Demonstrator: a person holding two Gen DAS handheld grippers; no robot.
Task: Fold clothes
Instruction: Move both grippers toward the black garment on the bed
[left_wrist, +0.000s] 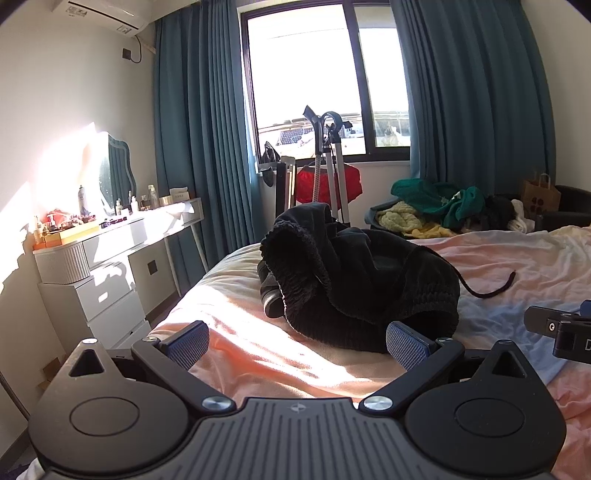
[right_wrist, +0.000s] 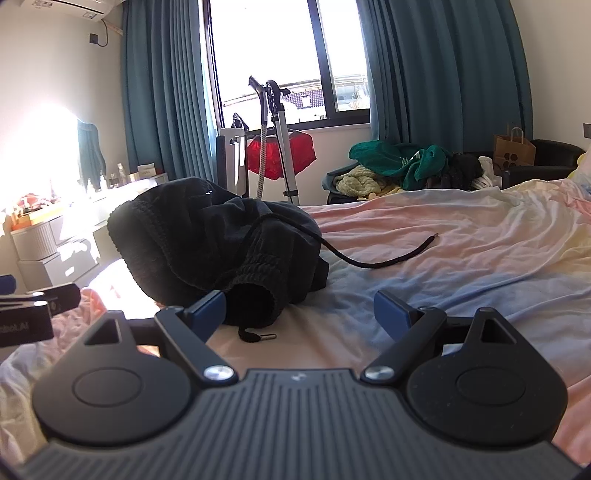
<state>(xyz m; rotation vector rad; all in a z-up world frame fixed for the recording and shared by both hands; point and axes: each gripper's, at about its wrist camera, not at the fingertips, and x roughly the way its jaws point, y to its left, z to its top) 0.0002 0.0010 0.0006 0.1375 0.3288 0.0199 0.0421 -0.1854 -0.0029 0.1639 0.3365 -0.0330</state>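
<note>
A crumpled black garment (left_wrist: 354, 280) with ribbed cuffs and a drawstring lies in a heap on the bed (left_wrist: 517, 258). My left gripper (left_wrist: 297, 345) is open just in front of the heap, its right pad close to the fabric, nothing between the fingers. In the right wrist view the same black garment (right_wrist: 207, 251) sits ahead and to the left; one drawstring (right_wrist: 388, 260) trails right across the sheet, and another cord end with a metal tip (right_wrist: 258, 336) lies on the sheet by the ribbed cuff. My right gripper (right_wrist: 299, 314) is open and empty, its left pad beside the ribbed cuff.
The bed sheet (right_wrist: 461, 258) is pastel pink and blue, wrinkled. A white dressing table (left_wrist: 103, 243) with bottles stands left of the bed. A garment steamer (left_wrist: 328, 158) and red cloth stand by the window. A pile of green and yellow clothes (left_wrist: 439, 206) sits beyond the bed.
</note>
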